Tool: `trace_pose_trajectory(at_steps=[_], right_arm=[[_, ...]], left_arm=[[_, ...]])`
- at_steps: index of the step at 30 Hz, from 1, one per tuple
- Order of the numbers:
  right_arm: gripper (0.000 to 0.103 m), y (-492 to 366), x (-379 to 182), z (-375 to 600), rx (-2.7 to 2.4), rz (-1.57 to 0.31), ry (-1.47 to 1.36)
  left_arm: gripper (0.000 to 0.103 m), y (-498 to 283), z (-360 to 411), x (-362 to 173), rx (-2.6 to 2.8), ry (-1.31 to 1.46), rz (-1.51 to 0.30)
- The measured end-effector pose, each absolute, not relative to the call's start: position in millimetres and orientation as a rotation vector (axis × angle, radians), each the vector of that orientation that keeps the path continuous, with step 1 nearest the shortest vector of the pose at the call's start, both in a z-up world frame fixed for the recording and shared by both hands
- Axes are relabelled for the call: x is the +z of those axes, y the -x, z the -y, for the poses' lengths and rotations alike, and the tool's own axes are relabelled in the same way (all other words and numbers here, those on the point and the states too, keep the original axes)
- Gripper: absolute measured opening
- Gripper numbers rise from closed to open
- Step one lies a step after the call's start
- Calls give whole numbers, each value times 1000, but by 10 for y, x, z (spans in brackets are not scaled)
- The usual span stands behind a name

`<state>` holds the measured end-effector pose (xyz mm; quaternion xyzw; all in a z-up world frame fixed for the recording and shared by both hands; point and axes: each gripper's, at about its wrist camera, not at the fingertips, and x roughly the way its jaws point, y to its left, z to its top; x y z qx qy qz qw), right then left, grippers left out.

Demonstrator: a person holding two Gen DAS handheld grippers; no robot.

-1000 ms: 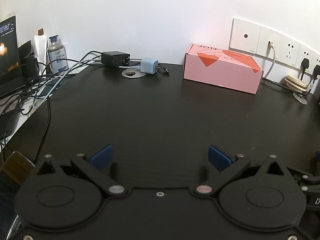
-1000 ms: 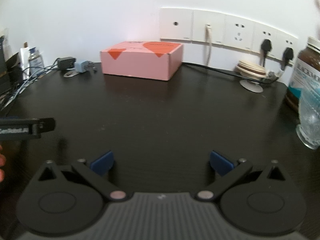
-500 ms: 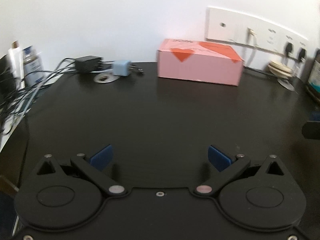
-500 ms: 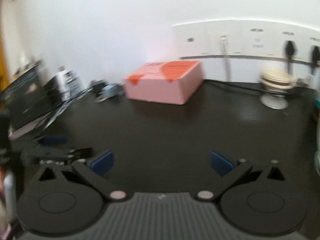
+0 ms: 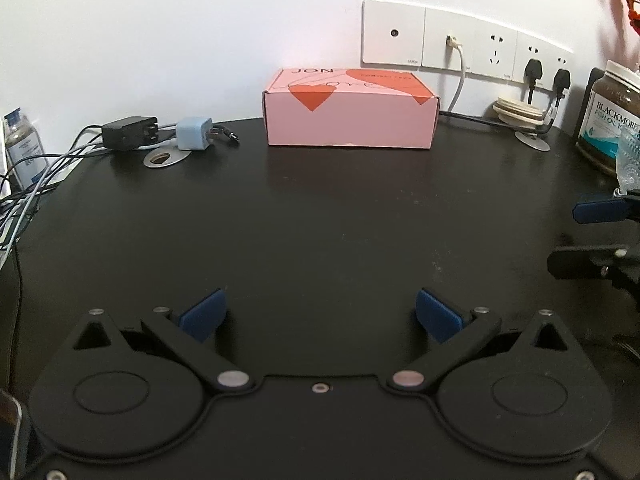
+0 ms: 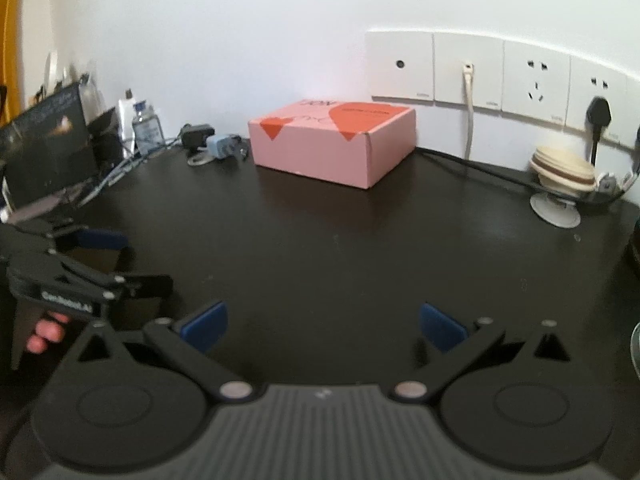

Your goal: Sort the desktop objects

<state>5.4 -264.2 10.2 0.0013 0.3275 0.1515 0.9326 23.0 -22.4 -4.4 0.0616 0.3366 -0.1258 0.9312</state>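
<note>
Pink box (image 5: 350,118) at the back of a black desk (image 5: 320,216), lid closed, both tongs spread wide and holding nothing

Box: closed, standing against the white wall below the socket strip (image 5: 464,54); contents not visible. Left of it: pale blue charger (image 5: 194,133) and black adapter (image 5: 128,133) just beside each other, a metal disc (image 5: 166,157) in front of them, loose cables (image 5: 36,176) trailing off the left edge, and a small bottle (image 5: 22,148) partly cut off. Right of it: cream disc stack on a stand (image 5: 522,110), brown fish-oil jar (image 5: 612,120) and a clear glass (image 5: 630,156), both cropped by the frame. Left gripper (image 5: 320,314) low over bare desk near the front; right gripper (image 6: 322,322) likewise, its blue tip entering the left view from the right. A dark screen (image 6: 44,140) stands far left, blurred. Fingertips (image 6: 46,330) show under the left handle
</note>
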Motion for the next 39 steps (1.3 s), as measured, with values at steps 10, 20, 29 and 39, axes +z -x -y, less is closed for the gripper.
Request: trace_pose_trajectory(at_steps=[10, 20, 29, 39], right_arm=[[102, -50, 15, 2540, 307, -688, 45], [102, -157, 0, 2441, 286, -689, 101], [102, -229, 2, 2424, 281, -689, 105], [102, -237, 2, 2417, 281, -689, 104]], left_arm=[[103, -195, 201, -34, -271, -132, -683], [103, -257, 232, -33, -241, -121, -684], [103, -276, 234, -33, -240, -116, -684], [103, -281, 234, -30, -239, -115, -683]])
